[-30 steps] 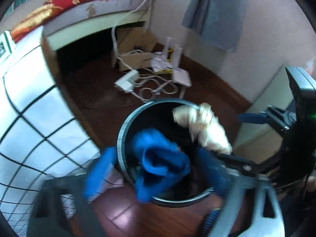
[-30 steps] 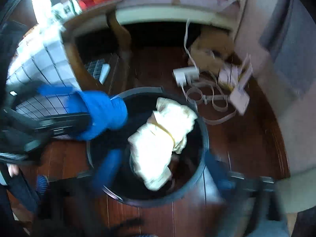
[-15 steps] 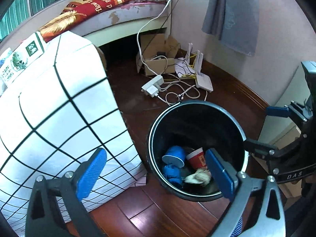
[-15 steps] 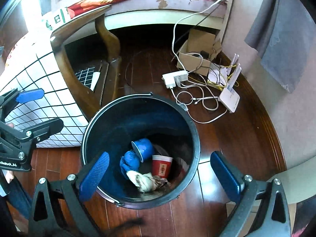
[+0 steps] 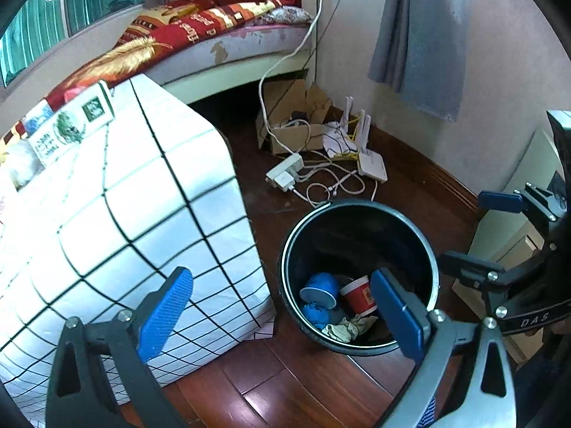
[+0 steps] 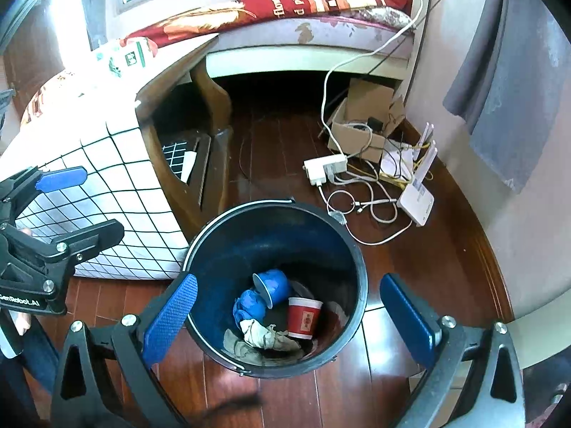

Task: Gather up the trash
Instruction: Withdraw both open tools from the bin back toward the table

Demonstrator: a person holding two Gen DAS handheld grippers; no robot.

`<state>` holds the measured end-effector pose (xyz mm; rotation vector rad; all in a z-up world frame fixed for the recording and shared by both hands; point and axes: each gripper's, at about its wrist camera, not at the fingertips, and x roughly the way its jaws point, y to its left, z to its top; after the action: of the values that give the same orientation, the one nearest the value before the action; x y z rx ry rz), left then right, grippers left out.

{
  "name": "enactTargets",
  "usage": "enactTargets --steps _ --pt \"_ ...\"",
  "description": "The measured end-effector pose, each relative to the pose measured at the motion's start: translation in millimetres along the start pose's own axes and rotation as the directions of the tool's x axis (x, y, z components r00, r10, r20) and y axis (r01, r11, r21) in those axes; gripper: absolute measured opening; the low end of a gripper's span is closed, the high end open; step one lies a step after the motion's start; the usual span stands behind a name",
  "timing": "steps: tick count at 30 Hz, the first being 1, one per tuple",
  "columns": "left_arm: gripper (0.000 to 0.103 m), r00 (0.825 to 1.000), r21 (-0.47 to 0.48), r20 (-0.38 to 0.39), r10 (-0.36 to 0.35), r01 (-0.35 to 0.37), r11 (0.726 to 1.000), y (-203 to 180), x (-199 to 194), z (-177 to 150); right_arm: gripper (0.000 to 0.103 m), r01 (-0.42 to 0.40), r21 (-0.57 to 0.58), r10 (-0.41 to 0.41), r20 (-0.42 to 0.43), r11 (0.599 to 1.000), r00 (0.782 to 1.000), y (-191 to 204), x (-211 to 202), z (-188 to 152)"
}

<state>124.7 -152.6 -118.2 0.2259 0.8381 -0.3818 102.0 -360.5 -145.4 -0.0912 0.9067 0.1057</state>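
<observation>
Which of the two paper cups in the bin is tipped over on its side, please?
The blue cup is the one: it lies tipped with its open mouth sideways, beside the blue cloth. The red cup next to it looks roughly upright in the bin.

The left gripper (image 5: 282,315) fills the bottom of its own wrist view, its two blue-padded fingers (image 5: 165,315) spread wide with nothing between them. In the right wrist view it appears again at the left edge of the frame, jaws parted. The right gripper (image 6: 291,322) sits along the bottom of its own view, blue pads (image 6: 407,317) likewise far apart and empty. It also shows at the right edge of the left wrist view, its fingers apart.
</observation>
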Motion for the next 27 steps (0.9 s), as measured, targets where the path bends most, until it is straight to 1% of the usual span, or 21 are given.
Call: enactTargets --steps 5,15,19,25,27 --pt "0.101 1.000 -0.026 0.019 0.021 -0.021 0.999 9 -14 2 0.103 0.012 -0.030 -0.011 0.039 0.999 0.999 11 -16 6" --pt "0.101 0.996 -0.078 0.079 0.033 -0.026 0.997 31 -46 7 0.103 -0.003 -0.080 0.012 0.112 0.997 0.994 37 -43 29" --pt "0.101 0.992 -0.102 0.113 0.054 -0.042 0.994 45 -62 6 0.103 -0.021 -0.104 0.036 0.141 0.994 0.989 51 -54 39" --pt "0.101 0.982 -0.152 0.152 0.112 -0.089 0.984 69 -84 2 0.103 -0.051 -0.138 0.076 0.184 0.989 0.980 77 -67 54" --pt "0.101 0.979 -0.169 0.167 0.118 -0.089 0.982 77 -92 0 0.103 -0.049 -0.158 0.080 0.200 0.986 0.977 85 -70 58"
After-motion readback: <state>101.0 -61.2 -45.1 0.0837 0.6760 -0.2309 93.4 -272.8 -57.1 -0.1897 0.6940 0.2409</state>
